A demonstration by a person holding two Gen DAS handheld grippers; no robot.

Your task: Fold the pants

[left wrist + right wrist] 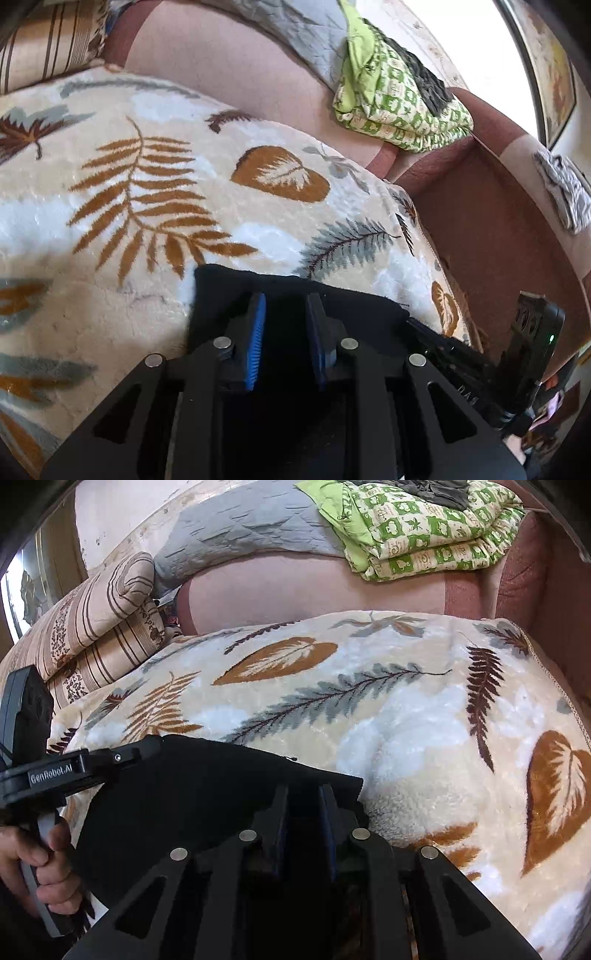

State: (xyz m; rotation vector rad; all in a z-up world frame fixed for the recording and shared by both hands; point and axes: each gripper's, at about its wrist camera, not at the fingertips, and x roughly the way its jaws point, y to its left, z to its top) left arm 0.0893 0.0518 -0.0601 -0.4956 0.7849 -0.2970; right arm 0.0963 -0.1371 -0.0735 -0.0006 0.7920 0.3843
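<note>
Cream plush blanket with brown and grey leaf print (155,206) covers the seat of a pink-brown sofa (236,70); on the sofa back sit a folded green-and-white patterned quilt (399,107) with a dark grey cloth (428,81) on top, plus a grey quilted cover (236,531). Striped beige pillow (99,627) at the left end (seen fully only in the right wrist view). Nothing lies between the grippers and the garment. Black fabric pants (207,797) lie on the blanket at its near edge, folded edge facing the sofa back. Left gripper (286,325) sits over the pants' left part, blue-padded fingers (258,325) apart with dark fabric in the gap; clamping cannot be told. Right gripper (303,812) is at the pants' right corner, fingers close together, fabric between them, grip also unclear. Right wrist view alone shows the person's left hand (40,871) on the handle; left wrist view alone shows a grey patterned cloth (565,192) on the sofa armrest.
</note>
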